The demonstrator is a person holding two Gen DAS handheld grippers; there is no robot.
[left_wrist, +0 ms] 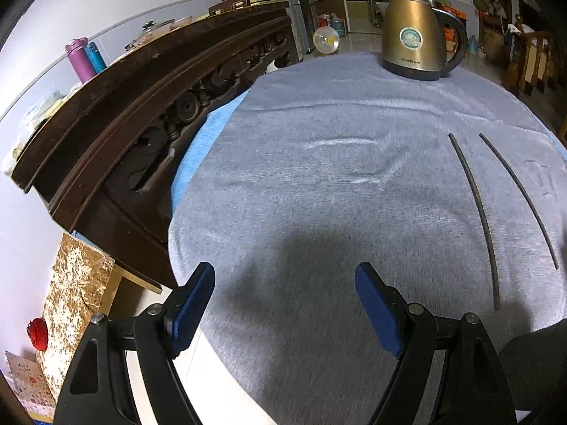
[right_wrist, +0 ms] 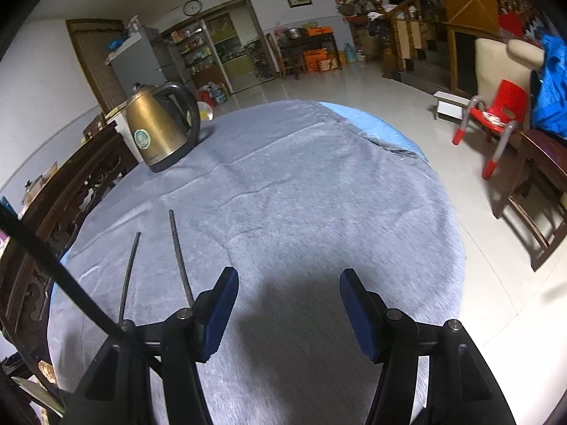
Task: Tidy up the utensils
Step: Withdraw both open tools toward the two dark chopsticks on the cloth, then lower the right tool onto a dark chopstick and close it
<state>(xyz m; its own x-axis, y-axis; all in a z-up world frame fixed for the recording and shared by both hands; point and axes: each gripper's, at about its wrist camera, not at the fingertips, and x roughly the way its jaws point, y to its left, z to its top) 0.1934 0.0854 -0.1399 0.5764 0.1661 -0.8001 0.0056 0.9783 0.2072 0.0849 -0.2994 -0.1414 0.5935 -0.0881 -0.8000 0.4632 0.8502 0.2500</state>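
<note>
Table [left_wrist: 319,184]: round, under a grey cloth that looks soft and slightly napped; we expect it to give a little under anything pressed down on it.
Kettle [left_wrist: 413,35]: brass-coloured, standing upright at about 12 o'clock on the table in the left wrist view, well apart from the utensils and not part of what we handle.
Left hand-held gripper [left_wrist: 285,304]: jaws spread wide with nothing between the blue pads, hovering over bare cloth at the 6 o'clock edge.
Right hand-held gripper [right_wrist: 287,310]: also open and empty; its left finger sits just beside the near end of one chopstick, and we cannot tell whether they touch.
Chopsticks, place [left_wrist: 476,212]: two dark sticks lying flat on the cloth, side by side and apart, at about 3 o'clock in the left wrist view and 9 o'clock in the right wrist view [right_wrist: 180,255].
Chopsticks, handling: we judge them light, stiff and thin (their curve is the lens, not the sticks), smooth enough to roll or slip between pads.
Where to take hold: we would pinch one across its width near the middle, pads coming down either side, since it lies flush on the cloth.
Risk: a grip near a tip may let it swing.
</note>
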